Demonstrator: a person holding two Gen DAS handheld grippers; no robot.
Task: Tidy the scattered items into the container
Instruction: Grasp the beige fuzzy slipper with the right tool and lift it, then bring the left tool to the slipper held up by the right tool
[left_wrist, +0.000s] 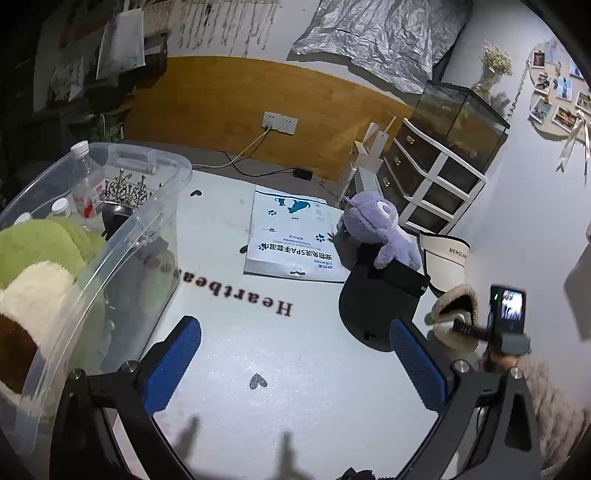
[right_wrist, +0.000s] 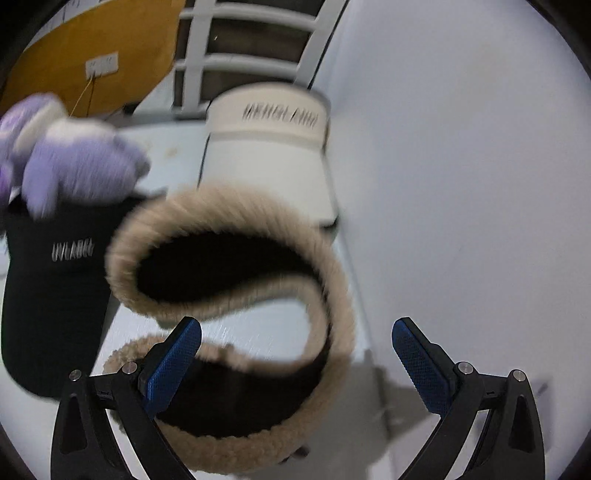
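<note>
1. Right gripper (right_wrist: 295, 354) fingers spread apart over the tan fleece-lined earmuff band (right_wrist: 236, 266).
2. Left gripper (left_wrist: 295, 354) fingers apart above the white surface (left_wrist: 314, 387).
3. Black visor cap (left_wrist: 373, 306), purple plush toy (left_wrist: 384, 229) beyond.
4. Clear plastic container (left_wrist: 122, 236) stands left.

Purple plush toy (left_wrist: 380, 232) showing beside black cap (left_wrist: 373, 299), tan fuzzy slipper (right_wrist: 236, 280) sitting ahead, blue pads (right_wrist: 173, 365) flanking

White table (left_wrist: 295, 369), "Heartbeat" lettering on top. Directly on it: clear container (left_wrist: 147, 236), pet-wipe packet (left_wrist: 291, 240), purple plush (left_wrist: 380, 229), black cap (left_wrist: 373, 306), cream visor (left_wrist: 443, 258), furry tan hat (right_wrist: 236, 266).
</note>
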